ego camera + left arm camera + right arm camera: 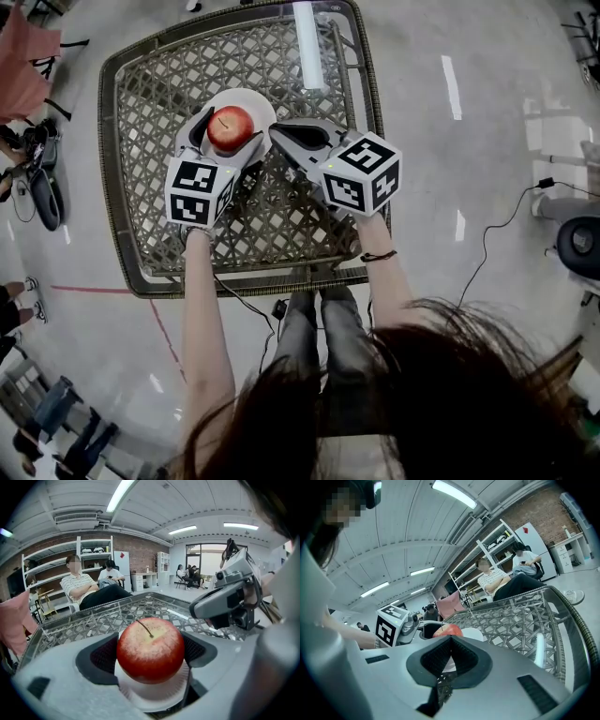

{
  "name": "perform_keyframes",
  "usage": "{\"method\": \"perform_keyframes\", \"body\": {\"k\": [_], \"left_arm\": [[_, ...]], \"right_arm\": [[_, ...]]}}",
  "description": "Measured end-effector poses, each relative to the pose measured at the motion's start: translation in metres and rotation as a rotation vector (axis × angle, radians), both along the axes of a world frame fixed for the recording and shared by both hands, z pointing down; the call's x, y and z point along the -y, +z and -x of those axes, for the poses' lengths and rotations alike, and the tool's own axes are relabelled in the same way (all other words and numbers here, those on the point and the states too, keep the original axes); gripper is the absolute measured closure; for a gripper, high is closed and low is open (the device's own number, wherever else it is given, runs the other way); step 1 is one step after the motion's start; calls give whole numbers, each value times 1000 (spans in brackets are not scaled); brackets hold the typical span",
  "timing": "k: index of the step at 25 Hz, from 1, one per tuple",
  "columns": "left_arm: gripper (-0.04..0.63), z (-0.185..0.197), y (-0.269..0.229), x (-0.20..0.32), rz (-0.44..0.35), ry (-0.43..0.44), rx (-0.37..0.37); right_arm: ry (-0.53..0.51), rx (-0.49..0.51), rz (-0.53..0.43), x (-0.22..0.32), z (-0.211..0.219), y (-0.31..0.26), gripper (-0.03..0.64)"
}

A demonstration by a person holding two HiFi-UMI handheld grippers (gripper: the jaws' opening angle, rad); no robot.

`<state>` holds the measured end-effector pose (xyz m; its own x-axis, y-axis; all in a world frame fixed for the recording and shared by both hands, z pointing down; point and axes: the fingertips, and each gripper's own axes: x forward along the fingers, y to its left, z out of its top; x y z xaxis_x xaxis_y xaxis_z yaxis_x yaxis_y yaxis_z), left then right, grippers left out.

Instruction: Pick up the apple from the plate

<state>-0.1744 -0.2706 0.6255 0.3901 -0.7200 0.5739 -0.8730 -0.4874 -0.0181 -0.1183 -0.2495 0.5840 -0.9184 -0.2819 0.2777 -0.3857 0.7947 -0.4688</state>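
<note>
A red apple (231, 127) sits between the two jaws of my left gripper (229, 133), over a white paper plate (260, 101) on the wicker table. In the left gripper view both dark pads (103, 656) press against the sides of the apple (150, 649), with the plate (154, 696) just beneath it; I cannot tell whether the apple is touching the plate. My right gripper (277, 133) is just to the right of the plate, its jaws shut together with nothing between them. In the right gripper view the apple (446, 630) and plate (477, 633) show beyond its shut pads (450, 654).
The table (114, 197) is a square wicker frame under a glass top with a raised rim. Two people sit on chairs (89, 590) beyond its far side. A cable and plug (277, 307) lie on the floor at the table's near edge.
</note>
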Motion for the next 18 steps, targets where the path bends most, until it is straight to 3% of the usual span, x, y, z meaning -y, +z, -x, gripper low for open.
{"method": "perform_keyframes", "body": {"k": [18], "left_arm": [[178, -5, -31, -12, -19, -31, -37]], "right_arm": [[-1, 0, -18, -6, -6, -27, 607]]}}
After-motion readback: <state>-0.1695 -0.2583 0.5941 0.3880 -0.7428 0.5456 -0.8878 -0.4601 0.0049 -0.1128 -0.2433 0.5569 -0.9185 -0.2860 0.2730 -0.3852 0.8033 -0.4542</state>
